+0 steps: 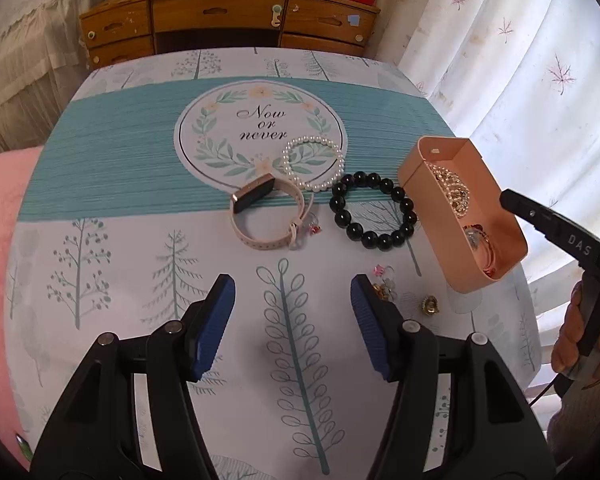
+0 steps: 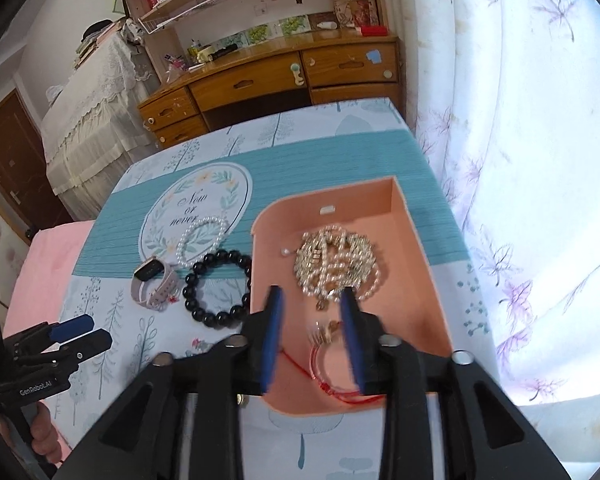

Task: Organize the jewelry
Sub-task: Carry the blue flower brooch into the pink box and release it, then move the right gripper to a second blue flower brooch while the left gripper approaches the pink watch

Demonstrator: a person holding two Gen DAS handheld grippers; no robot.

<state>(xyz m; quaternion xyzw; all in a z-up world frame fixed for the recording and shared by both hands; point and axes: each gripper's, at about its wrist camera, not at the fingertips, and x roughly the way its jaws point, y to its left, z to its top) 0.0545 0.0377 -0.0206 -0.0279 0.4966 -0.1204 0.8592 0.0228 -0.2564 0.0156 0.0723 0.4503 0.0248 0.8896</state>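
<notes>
A pink open box [image 1: 416,164] [image 2: 420,248] stands at the table's right side, holding a pearl and gold chain pile [image 2: 336,260] and a clear bangle with a red cord [image 2: 332,364]. Left of it lie a black bead bracelet [image 1: 374,210] [image 2: 216,286], a white pearl bracelet [image 1: 314,164] [image 2: 200,240] and a pink-strapped smartwatch [image 1: 266,214] [image 2: 154,286]. Small earrings [image 1: 384,284] and a gold charm [image 1: 430,305] lie near my left gripper [image 1: 292,320], which is open and empty above the cloth. My right gripper [image 2: 312,332] is open over the box, above the bangle.
The table wears a white and teal tree-print cloth [image 1: 140,168]. A wooden desk with drawers [image 1: 228,20] stands beyond the far edge. White curtains [image 1: 520,60] hang at the right. A pink cushion [image 1: 0,240] lies at the left.
</notes>
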